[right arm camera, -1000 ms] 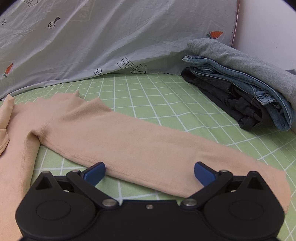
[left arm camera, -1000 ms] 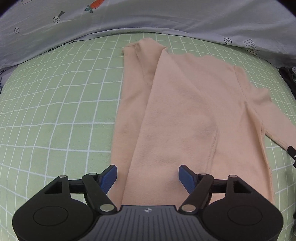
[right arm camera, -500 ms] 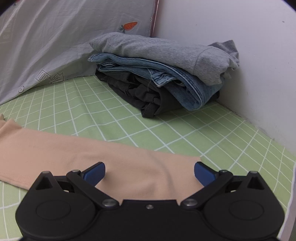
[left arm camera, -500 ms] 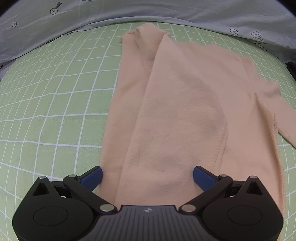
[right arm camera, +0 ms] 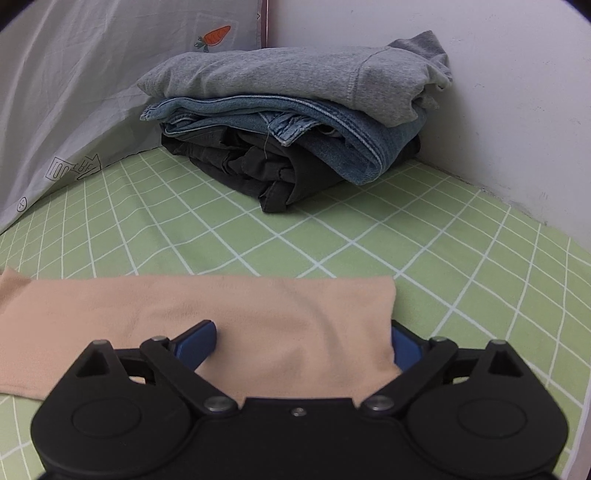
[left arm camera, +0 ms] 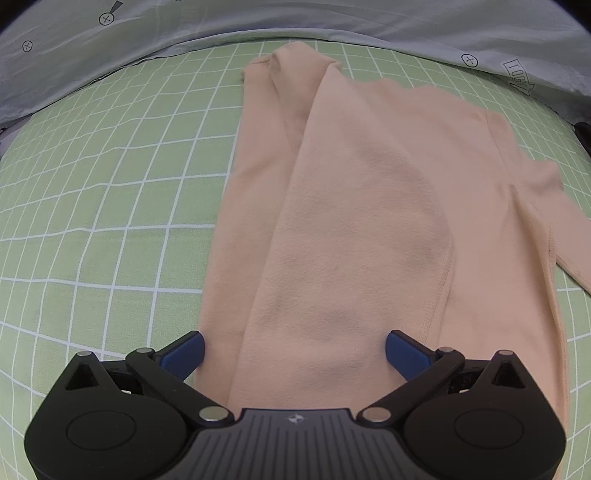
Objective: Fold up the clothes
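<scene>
A peach long-sleeved top (left arm camera: 351,221) lies flat on the green checked sheet (left arm camera: 92,184), its left sleeve folded in over the body. My left gripper (left arm camera: 295,350) hovers over the top's near part, wide open, blue pads on either side of the folded sleeve and clear of it. In the right wrist view the other sleeve (right arm camera: 221,306) stretches leftward across the sheet (right arm camera: 332,229). My right gripper (right arm camera: 301,347) straddles this sleeve's cuff end. Its jaws are closing with the cloth between them, and the pads are still apart.
A stack of folded clothes (right arm camera: 295,122), grey over blue denim over black, sits in the far corner against the white wall (right arm camera: 480,92). A grey printed duvet (right arm camera: 74,92) rises along the back edge, also seen as the duvet (left arm camera: 295,18) beyond the top.
The left jaws widened over the top. The right gripper swung right along the sleeve to its cuff end, and its jaws have begun to narrow around the cloth.
</scene>
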A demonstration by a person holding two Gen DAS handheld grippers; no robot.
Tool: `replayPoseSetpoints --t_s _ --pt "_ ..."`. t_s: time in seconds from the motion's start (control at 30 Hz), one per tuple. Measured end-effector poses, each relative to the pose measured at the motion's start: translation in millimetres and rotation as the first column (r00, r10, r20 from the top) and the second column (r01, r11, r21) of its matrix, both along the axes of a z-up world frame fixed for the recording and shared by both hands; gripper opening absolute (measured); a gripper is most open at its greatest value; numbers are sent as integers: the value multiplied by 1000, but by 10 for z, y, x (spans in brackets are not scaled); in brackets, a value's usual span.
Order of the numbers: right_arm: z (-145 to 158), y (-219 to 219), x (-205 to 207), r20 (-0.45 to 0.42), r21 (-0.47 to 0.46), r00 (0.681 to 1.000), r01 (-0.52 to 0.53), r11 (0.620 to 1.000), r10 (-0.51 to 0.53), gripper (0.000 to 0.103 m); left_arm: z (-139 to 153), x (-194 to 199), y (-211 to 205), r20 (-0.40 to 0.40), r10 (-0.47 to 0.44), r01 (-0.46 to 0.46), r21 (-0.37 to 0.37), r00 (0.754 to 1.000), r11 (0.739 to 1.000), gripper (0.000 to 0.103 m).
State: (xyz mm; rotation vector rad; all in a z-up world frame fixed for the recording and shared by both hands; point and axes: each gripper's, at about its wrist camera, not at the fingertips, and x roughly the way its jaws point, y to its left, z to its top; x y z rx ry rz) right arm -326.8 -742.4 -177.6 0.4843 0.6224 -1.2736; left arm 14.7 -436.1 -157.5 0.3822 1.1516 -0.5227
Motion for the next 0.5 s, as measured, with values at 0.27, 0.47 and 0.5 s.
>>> replayPoseSetpoints --t_s 0.27,0.47,0.5 --pt "91 89 471 73 39 984 -166 985 163 16 -43 -43 16 12 4 -4 -10 1000 1000 103" --pt "183 338 1248 130 71 890 -448 891 437 12 -51 -83 38 13 6 -6 -14 1000 1000 103" --pt "219 449 1417 112 57 857 -512 857 504 12 -50 -84 37 14 6 -6 -15 1000 1000 103"
